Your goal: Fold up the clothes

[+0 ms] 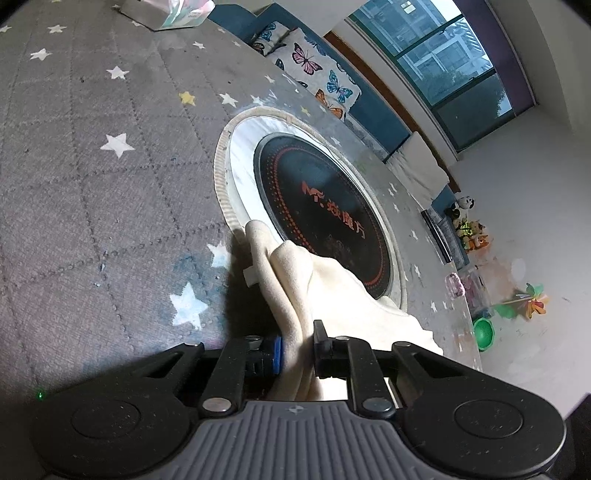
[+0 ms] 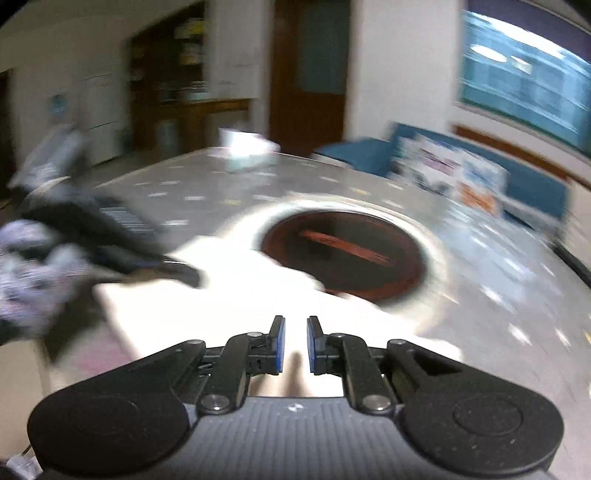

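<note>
A cream cloth garment (image 1: pixel 314 284) lies bunched on the grey star-patterned table cover (image 1: pixel 92 166), partly over the round black hob (image 1: pixel 321 210). My left gripper (image 1: pixel 297 350) is shut on a fold of this garment, which runs up between its fingers. In the blurred right wrist view the same garment (image 2: pixel 229 295) shows as a bright white sheet on the table. My right gripper (image 2: pixel 296 345) is open a little and empty, above the garment's near part. The left gripper (image 2: pixel 147 254) appears at the left there, on the garment's edge.
A tissue box (image 1: pixel 173 13) stands at the table's far side, and it also shows in the right wrist view (image 2: pixel 243 151). A blue sofa with butterfly cushions (image 1: pixel 314 70) runs behind the table. Toys (image 1: pixel 484 325) lie on the floor at right. The hob (image 2: pixel 343 254) sits mid-table.
</note>
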